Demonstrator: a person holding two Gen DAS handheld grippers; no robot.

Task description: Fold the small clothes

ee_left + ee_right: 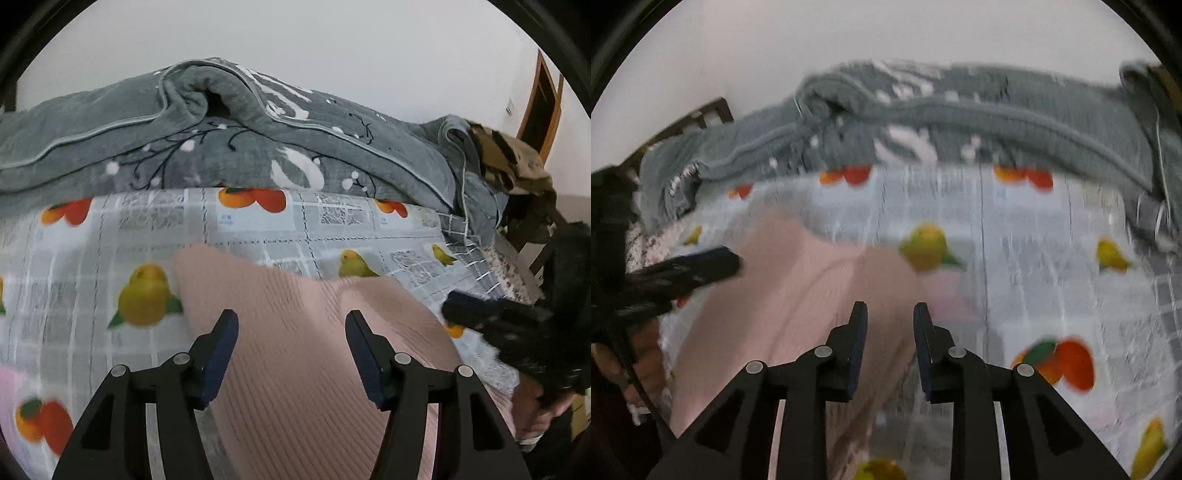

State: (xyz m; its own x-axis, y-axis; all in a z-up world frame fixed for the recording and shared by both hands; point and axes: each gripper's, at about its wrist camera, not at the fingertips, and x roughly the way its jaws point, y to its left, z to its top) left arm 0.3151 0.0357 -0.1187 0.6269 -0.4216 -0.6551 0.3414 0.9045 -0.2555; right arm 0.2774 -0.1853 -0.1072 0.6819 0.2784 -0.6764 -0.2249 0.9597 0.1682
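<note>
Nearest in the left wrist view, the left gripper (291, 319) hangs over the pink ribbed garment (295, 350) with its fingers (221, 350) spread wide and nothing between them; that wide gap over the middle of the knit reads as readiness to come down on a fold or edge, not a grip in progress. In the right wrist view the right gripper (890, 314) has its fingers (858, 343) parted more narrowly, also empty, poised above the right-hand edge of the same pink ribbed garment (798, 295), probably so that the two tools can take opposite sides of the cloth. The garment lies on the bed, spread on the fruit-print sheet (110, 240), with a long crease running up its middle and its far end reaching toward the bedding beyond. The left view is the sharper one: it shows the rib of the knit, and at its right edge the other tool as a dark blur with a bare hand (543, 410) under it. The right view is smeared, so fine detail is lost, but it alone shows the sheet running on to the right of the garment, and a slatted wooden headboard (683, 125) at far left. Farthest back, a rumpled grey blanket (221, 140) with white motifs lies piled along the far side of the bed, a camouflage cloth (513, 166) heaped at its right end, and a wooden door frame (543, 99) against the pale wall.
</note>
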